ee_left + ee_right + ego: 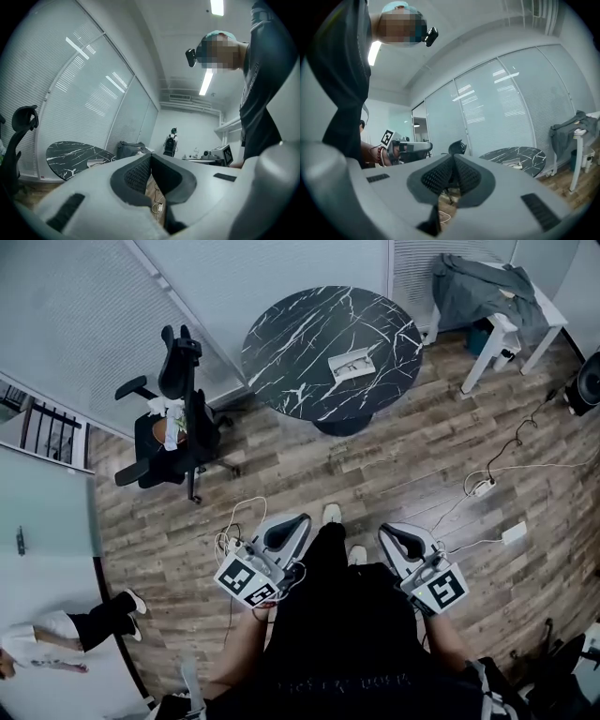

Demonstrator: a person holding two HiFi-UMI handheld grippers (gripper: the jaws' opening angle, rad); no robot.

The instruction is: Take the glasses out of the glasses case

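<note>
At the person's waist, the left gripper [296, 523] and the right gripper [391, 533] are both clenched, pads meeting at the tips with nothing between them. Wooden floor [422, 456] lies beneath. Well apart from both, the glasses case [337, 372] lies open on the round black marble table [300, 343], the glasses [353, 361] seemingly inside. A black office chair [173, 423] stands left of the table.

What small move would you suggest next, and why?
Probably a step toward the table: the case lies on it, well ahead, while the left gripper and right gripper hang shut and empty by the body.
</note>
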